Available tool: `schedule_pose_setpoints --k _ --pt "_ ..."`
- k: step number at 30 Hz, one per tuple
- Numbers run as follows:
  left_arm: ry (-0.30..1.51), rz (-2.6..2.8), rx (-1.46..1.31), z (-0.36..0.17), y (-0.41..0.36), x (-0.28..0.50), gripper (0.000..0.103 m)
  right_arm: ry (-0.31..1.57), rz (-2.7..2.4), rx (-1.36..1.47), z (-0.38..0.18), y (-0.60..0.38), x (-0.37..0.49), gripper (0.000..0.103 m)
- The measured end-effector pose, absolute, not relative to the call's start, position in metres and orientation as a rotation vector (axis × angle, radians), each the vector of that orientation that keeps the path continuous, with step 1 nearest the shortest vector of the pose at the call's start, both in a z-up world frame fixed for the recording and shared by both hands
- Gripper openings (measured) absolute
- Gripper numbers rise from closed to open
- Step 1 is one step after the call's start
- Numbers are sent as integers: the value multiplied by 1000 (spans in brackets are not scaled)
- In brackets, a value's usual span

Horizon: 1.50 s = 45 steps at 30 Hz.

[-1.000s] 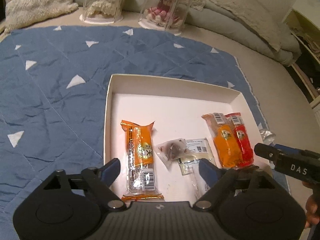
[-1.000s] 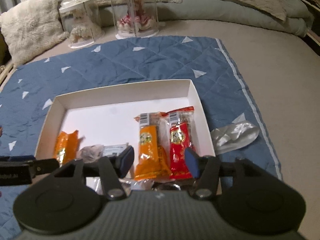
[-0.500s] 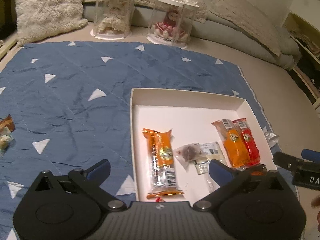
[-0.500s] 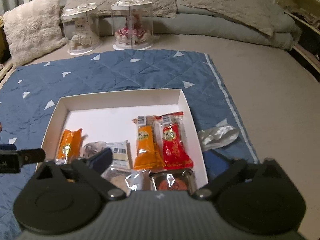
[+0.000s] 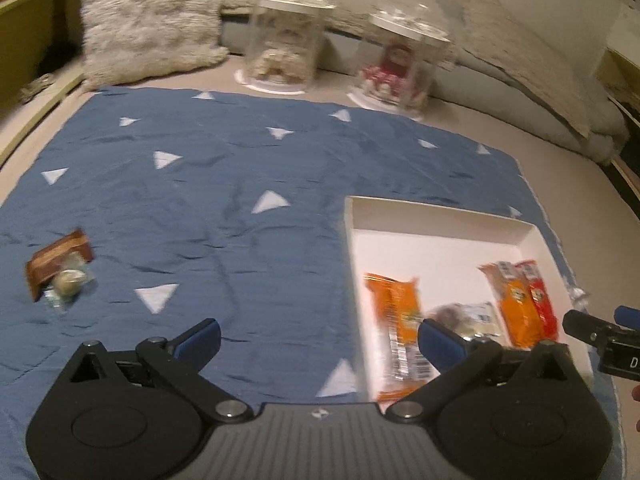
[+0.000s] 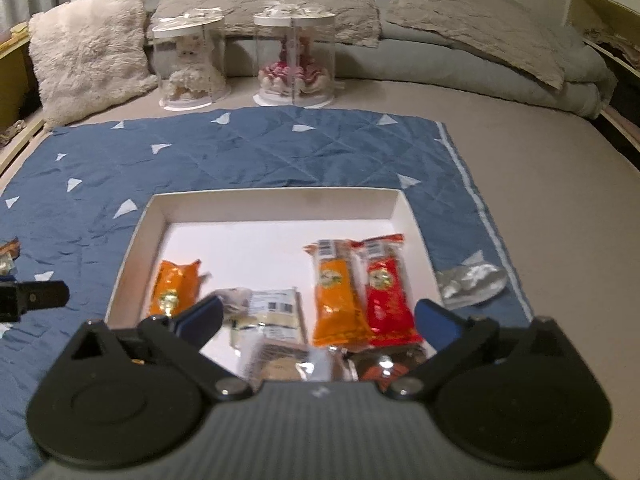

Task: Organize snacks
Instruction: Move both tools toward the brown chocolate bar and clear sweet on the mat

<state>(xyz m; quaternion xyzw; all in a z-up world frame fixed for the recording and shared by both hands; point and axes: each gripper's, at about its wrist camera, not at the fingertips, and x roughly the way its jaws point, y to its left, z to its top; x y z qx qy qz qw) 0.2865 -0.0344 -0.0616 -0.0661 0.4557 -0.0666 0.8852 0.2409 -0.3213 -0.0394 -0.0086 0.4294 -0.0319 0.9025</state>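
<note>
A white box [image 6: 276, 206] sits on a blue quilt [image 6: 260, 152] and holds several snack packets: an orange bar [image 6: 174, 286] at left, a clear packet [image 6: 276, 312], an orange packet [image 6: 336, 296] and a red packet [image 6: 386, 292] side by side. The box also shows in the left wrist view [image 5: 440, 216]. My left gripper [image 5: 318, 338] is open and empty over the quilt, left of the box. A brown snack with a small round sweet [image 5: 60, 268] lies on the quilt at far left. My right gripper [image 6: 318, 318] is open and empty over the box's near edge.
A silver wrapper [image 6: 470, 284] lies on the quilt right of the box. Two clear display cases with dolls [image 6: 190, 68] [image 6: 294, 60] stand beyond the quilt. A fluffy pillow [image 6: 88, 52] and grey pillows [image 6: 472, 12] lie behind them.
My left gripper has swung left from over the box to over the quilt, bringing the brown snack into view. My right gripper has opened wide and pulled back from the box.
</note>
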Motion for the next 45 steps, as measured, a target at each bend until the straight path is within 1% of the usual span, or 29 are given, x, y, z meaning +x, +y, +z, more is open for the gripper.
schedule_pose_setpoints --k 10,29,35,41,45 --pt "936 -16 -160 -60 29 288 103 895 30 -54 -49 -267 264 103" --pt "926 146 -189 -67 155 286 103 863 279 -22 -53 -154 288 103" --pt "941 203 -175 -76 191 292 103 847 362 -37 -63 -110 298 103" --pt "931 255 -279 -83 220 307 103 742 498 -81 -77 -63 303 103" --pt "923 235 -365 -87 220 323 103 740 632 -132 -93 -29 312 100"
